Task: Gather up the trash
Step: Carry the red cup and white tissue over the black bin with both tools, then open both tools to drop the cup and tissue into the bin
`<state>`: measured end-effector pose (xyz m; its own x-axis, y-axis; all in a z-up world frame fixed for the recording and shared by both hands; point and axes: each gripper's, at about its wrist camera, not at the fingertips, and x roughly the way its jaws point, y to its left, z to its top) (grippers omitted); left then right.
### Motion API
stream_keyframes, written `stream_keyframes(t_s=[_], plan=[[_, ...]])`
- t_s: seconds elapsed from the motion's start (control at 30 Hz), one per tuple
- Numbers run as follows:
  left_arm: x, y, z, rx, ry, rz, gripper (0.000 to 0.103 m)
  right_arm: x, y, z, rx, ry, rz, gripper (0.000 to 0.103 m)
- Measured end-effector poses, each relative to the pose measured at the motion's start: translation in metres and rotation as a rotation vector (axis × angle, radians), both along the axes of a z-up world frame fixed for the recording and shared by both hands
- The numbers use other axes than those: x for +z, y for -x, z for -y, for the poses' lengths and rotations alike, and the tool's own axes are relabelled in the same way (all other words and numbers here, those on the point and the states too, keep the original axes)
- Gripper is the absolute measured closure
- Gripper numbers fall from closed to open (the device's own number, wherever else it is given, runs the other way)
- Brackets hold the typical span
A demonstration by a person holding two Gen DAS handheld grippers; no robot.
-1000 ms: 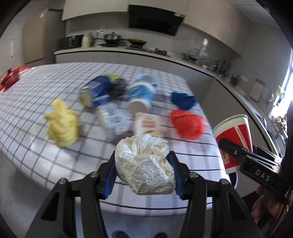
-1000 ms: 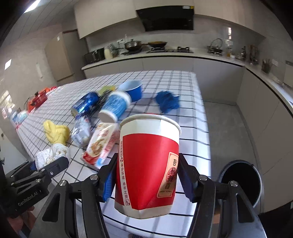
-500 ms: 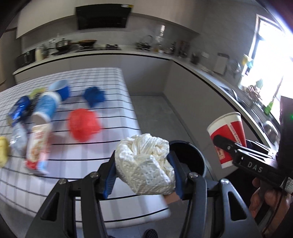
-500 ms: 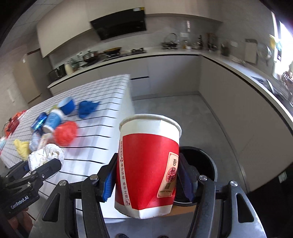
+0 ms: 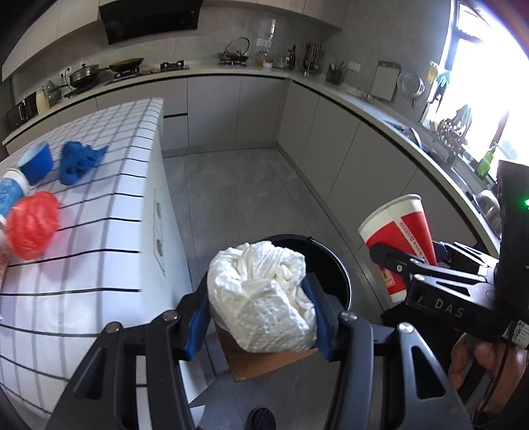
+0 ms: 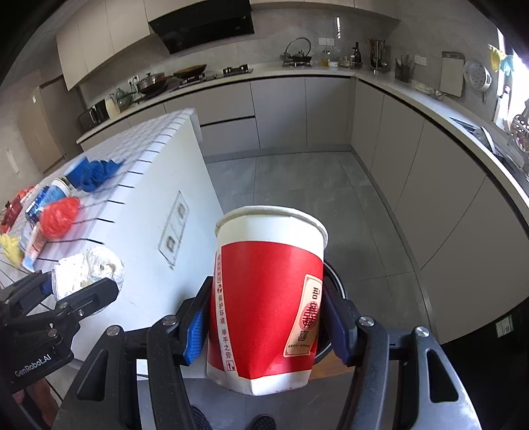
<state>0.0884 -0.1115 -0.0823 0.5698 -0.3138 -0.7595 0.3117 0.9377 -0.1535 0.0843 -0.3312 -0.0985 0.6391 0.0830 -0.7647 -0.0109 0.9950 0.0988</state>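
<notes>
Left tongs [image 5: 261,314] clenching white wad [image 5: 261,294], right tongs [image 6: 267,327] clenching red cup [image 6: 267,297], black bin [image 5: 334,268] mostly hidden

Home kitchen, grey cabinets [image 6: 330,109], range hood [image 6: 201,24], pans on hob [image 5: 99,71], tiled island [image 5: 99,198]

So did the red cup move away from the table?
Yes. The red cup, clamped in the right gripper, swung off the checked table toward the black bin on the floor.
</notes>
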Motion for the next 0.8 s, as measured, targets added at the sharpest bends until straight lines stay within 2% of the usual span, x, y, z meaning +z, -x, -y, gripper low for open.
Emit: stream_keyframes(t_s=[0.23, 0.33, 0.47, 0.53, 0.57, 0.6, 0.63, 0.67, 0.7, 0.8], plan=[[-0.039, -0.022, 0.027, 0.002, -0.012, -0.051, 0.049, -0.039, -0.026, 0.016, 0.065, 0.008, -0.054, 0.04], [-0.068, -0.03, 0.036, -0.018, 0.018, -0.092, 0.049, -0.069, -0.04, 0.02, 0.11, 0.014, -0.096, 0.04], [-0.111, -0.045, 0.044, 0.006, -0.005, -0.172, 0.049, -0.116, -0.063, 0.026, 0.168, 0.023, -0.178, 0.04], [-0.127, -0.051, 0.044, 0.018, 0.002, -0.201, 0.045, -0.136, -0.074, 0.025, 0.208, 0.037, -0.21, 0.039], [-0.137, -0.054, 0.046, 0.003, 0.016, -0.22, 0.04, -0.143, -0.078, 0.023, 0.227, 0.056, -0.22, 0.034], [-0.146, -0.057, 0.048, -0.006, 0.015, -0.239, 0.025, -0.15, -0.082, 0.02, 0.249, 0.089, -0.226, 0.022], [-0.155, -0.059, 0.047, 0.02, -0.021, -0.26, 0.015, -0.16, -0.086, 0.019, 0.269, 0.137, -0.234, 0.011], [-0.16, -0.059, 0.042, 0.053, -0.026, -0.276, 0.013, -0.17, -0.089, 0.022, 0.267, 0.183, -0.257, 0.0], [-0.161, -0.058, 0.036, 0.069, -0.012, -0.285, 0.011, -0.172, -0.09, 0.028, 0.271, 0.184, -0.254, 0.0], [-0.156, -0.054, 0.025, 0.102, -0.042, -0.271, 0.01, -0.162, -0.088, 0.048, 0.229, 0.177, -0.227, 0.0]])
